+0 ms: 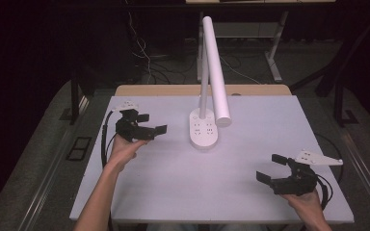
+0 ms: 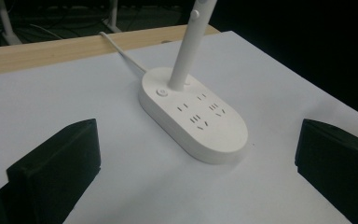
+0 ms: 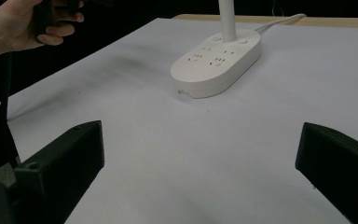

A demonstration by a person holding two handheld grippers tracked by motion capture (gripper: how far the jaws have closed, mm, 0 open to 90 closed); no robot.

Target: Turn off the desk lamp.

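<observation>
white desk lamp (image 1: 204, 129) standing upright at centre of the table (image 1: 250, 192), oval socket base flat on the white top, cord trailing off toward 12 o'clock, head folded down alongside the stem; nothing gripped anywhere. left gripper (image 1: 150, 124) held aloft at 9 o'clock of the base, near but apart, jaws spread wide and empty, aimed at the base, judged an approach or a release stance; base framed between both jaws in the left gripper view. right gripper (image 1: 272, 167) parked at 4 o'clock, well apart, jaws likewise wide and empty, apparently on standby and clear of the work.
</observation>
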